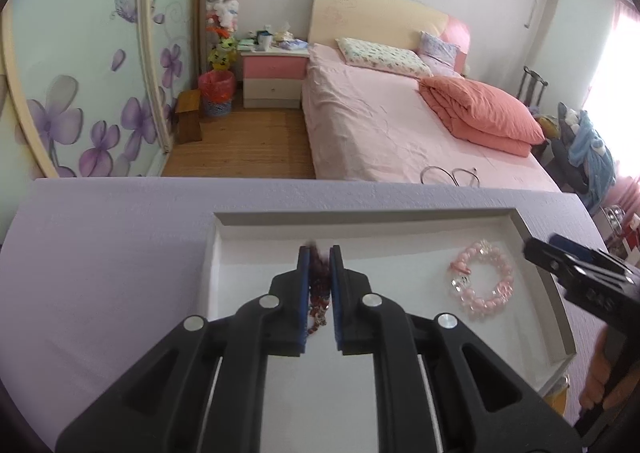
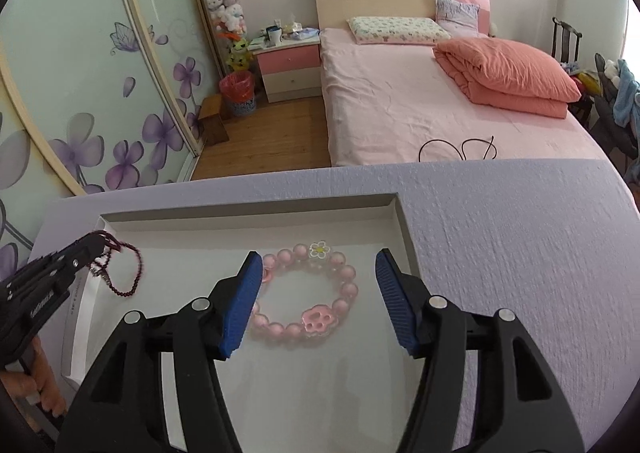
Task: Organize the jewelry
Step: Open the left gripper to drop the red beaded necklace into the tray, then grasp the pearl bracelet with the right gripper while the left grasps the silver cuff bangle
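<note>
Fingers first: my left gripper (image 1: 319, 285) has its blue pads close together, with a dark red bead strand (image 1: 319, 289) caught between them. Whether the pads press on the beads or merely flank them I cannot tell from this view. My right gripper (image 2: 318, 299) has its fingers spread wide, nothing between them; a pink bead bracelet (image 2: 308, 293) lies flat below the gap, untouched.

Both pieces are inside a shallow white tray (image 2: 256, 219) sunk into a lilac foam board (image 2: 500, 253). I judge the wide spread on the right means the bracelet is laid down where it belongs, and the narrow gap on the left suits a thin strand about to be set down near the tray's left side.

Views differ usefully. The right camera shows the strand from the side, dangling in loops from my left gripper's tip to the tray floor, which the left camera hides behind its own pads. It also shows the bracelet's flower charm and pink paw charm. The left camera shows the bracelet lying well apart from the strand, near the tray's right wall.

Beyond the board, farther off, is a bedroom: a pink bed (image 1: 380, 121) with a folded quilt.
</note>
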Motion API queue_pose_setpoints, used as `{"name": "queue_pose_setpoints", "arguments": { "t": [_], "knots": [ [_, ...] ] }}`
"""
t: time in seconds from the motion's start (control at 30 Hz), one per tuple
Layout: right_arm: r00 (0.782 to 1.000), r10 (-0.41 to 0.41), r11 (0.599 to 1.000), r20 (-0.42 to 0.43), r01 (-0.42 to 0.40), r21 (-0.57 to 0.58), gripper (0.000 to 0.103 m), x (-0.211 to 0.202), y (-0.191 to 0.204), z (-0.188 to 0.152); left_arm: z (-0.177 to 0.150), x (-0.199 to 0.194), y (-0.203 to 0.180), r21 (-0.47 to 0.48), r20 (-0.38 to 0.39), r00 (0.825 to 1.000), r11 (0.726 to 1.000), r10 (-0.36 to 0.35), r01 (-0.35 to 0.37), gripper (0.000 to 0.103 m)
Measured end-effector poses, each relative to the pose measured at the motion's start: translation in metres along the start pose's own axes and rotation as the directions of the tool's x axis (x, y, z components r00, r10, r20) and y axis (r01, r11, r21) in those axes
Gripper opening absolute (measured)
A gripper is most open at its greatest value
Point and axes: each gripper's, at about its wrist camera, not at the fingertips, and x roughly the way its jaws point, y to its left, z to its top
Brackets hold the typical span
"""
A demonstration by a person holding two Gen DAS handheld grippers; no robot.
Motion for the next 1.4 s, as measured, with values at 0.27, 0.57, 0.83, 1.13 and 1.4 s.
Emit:
{"name": "queue_pose_setpoints", "arguments": {
  "t": [0.27,0.57,0.83,1.13,1.4],
  "knots": [
    [0.998,0.021,1.0,0.063,-0.02,-0.018,0.061,-0.035,-0.007,-0.014,-0.008,-0.044,0.012,-0.022,0.06,0.998,1.0,0.021,-0.019,0.045],
    [0.985,0.086,0.994,0.146,-0.075,-0.082,0.061,-0.102,-0.005,-0.073,-0.081,-0.13,0.029,0.01,0.119,0.991,0.998,0.058,-0.06,0.064],
    [0.974,0.137,0.984,0.181,-0.114,-0.135,0.06,-0.152,0.0,-0.146,-0.161,-0.2,0.025,0.0,0.17,0.983,0.998,0.062,-0.063,0.087],
    [0.982,0.158,0.978,0.104,-0.141,-0.152,0.045,-0.154,0.002,-0.214,-0.232,-0.227,0.016,0.003,0.176,0.984,1.0,0.012,-0.013,0.092],
    [0.983,0.182,0.97,-0.004,-0.181,-0.162,0.032,-0.14,0.013,-0.254,-0.265,-0.228,0.008,0.018,0.14,0.99,1.0,-0.024,0.022,0.092]
  ]
}}
